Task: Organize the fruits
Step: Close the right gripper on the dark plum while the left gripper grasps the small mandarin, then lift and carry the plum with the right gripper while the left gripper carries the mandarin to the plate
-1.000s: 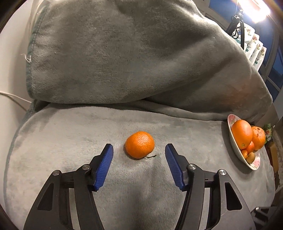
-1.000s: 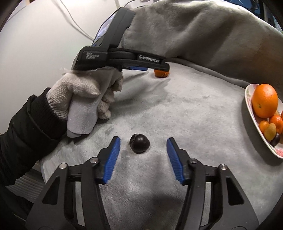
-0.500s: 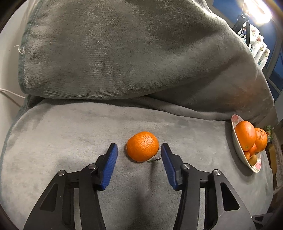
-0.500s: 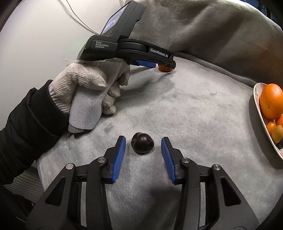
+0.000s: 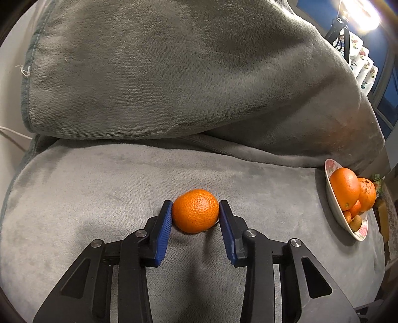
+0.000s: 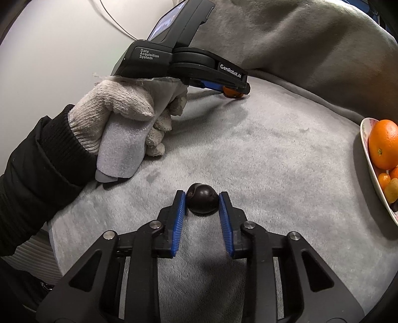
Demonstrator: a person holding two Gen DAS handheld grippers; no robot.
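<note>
Only the right wrist view shows the gloved hand [image 6: 129, 119]; right gripper [image 6: 202, 198] clamps a dark, perhaps plum-like fruit [image 6: 202, 198], while left gripper [image 5: 195, 211], closing, pinches the mandarin [image 5: 195, 211].

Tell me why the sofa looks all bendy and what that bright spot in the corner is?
Left wrist view: the fisheye lens curves the edges, so the blanket bulges; a lamp glares white at top right; the mandarin is sharp, with a soft shadow below. Right wrist view: same curving, no glare, the plum sharp, the bowl cut off at the edge.
</note>
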